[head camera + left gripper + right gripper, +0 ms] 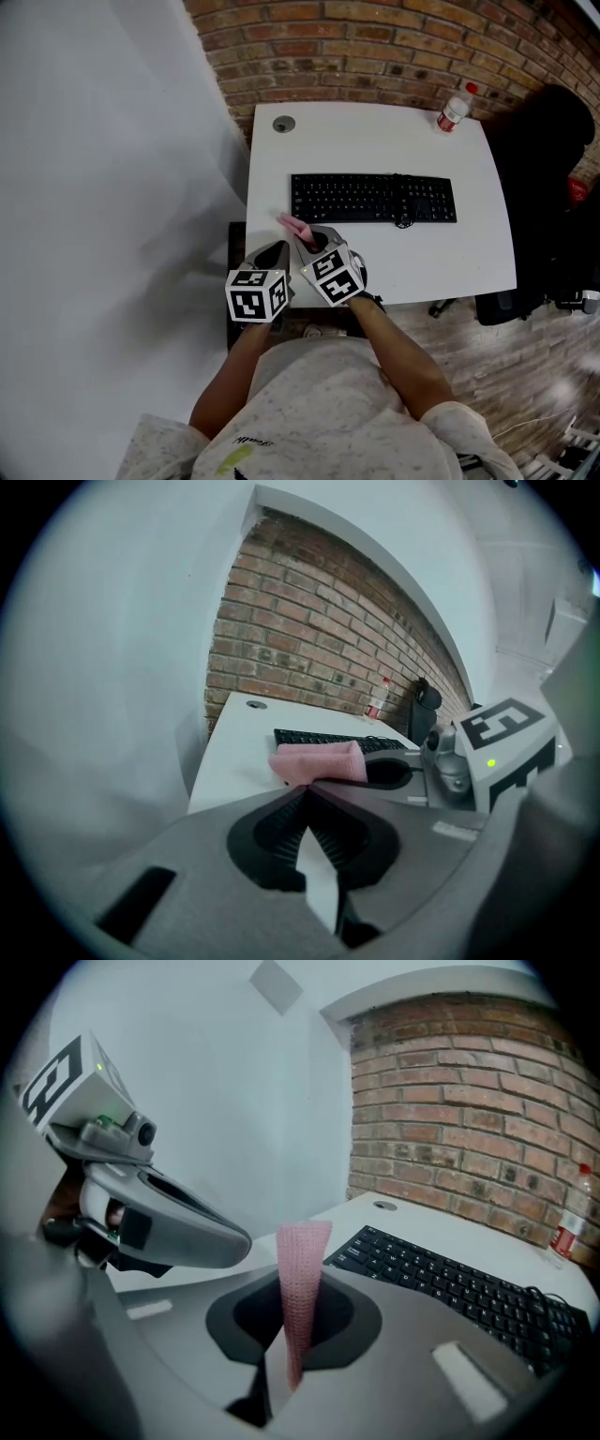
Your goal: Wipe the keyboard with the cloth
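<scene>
A black keyboard (373,198) lies across the middle of the white table (469,258). Both grippers hover side by side over the table's front left corner. My right gripper (307,234) is shut on a folded pink cloth (292,225), which sticks out ahead of its jaws toward the keyboard's left end. In the right gripper view the cloth (302,1241) stands on edge between the jaws, with the keyboard (459,1288) beyond to the right. My left gripper (278,249) is shut with nothing in it. Its closed tips (309,786) sit just behind the cloth (317,761).
A plastic water bottle (454,110) with a red cap stands at the table's back right corner. A round cable grommet (283,124) sits at the back left. A black chair (544,187) stands to the right; a white wall runs along the left, brick behind.
</scene>
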`<state>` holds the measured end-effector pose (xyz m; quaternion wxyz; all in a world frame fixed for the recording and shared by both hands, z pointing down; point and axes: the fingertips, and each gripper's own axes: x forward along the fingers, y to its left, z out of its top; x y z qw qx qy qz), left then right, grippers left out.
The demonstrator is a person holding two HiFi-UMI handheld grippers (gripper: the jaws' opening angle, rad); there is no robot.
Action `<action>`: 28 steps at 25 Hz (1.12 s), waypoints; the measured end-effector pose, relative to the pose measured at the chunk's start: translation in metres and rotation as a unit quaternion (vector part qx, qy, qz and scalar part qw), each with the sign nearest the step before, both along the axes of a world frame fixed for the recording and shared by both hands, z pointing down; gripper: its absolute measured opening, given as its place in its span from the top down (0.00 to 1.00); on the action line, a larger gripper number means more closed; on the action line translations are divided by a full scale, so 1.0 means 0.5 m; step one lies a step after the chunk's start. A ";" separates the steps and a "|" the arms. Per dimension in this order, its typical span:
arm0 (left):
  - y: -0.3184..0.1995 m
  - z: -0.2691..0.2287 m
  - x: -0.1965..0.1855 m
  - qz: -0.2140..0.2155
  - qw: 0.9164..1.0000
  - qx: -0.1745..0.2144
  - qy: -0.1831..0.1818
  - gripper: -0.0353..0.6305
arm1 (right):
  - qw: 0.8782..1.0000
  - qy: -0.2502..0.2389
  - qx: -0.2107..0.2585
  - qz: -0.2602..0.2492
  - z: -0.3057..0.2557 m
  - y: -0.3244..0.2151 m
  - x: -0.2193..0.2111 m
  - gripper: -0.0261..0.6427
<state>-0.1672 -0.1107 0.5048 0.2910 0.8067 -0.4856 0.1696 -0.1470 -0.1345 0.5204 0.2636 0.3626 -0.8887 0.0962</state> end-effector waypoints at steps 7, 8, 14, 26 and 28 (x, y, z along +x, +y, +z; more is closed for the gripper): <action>-0.009 0.000 0.010 -0.032 0.999 0.001 -0.003 0.96 | 0.999 0.016 0.003 -0.036 0.019 0.006 0.020 0.92; -0.010 -0.001 0.012 -0.035 0.999 0.002 -0.003 0.96 | 0.999 0.017 0.003 -0.038 0.021 0.005 0.024 0.92; -0.005 -0.002 0.021 -0.050 0.999 -0.001 -0.007 0.96 | 0.999 0.020 -0.002 -0.044 0.030 0.005 0.048 0.92; -0.016 0.002 0.085 -0.030 1.000 -0.005 -0.008 0.96 | 1.000 0.015 -0.007 -0.014 0.031 -0.006 0.127 0.92; -0.017 0.005 0.099 -0.023 1.000 -0.006 -0.009 0.96 | 1.000 0.015 -0.006 -0.007 0.032 -0.008 0.144 0.92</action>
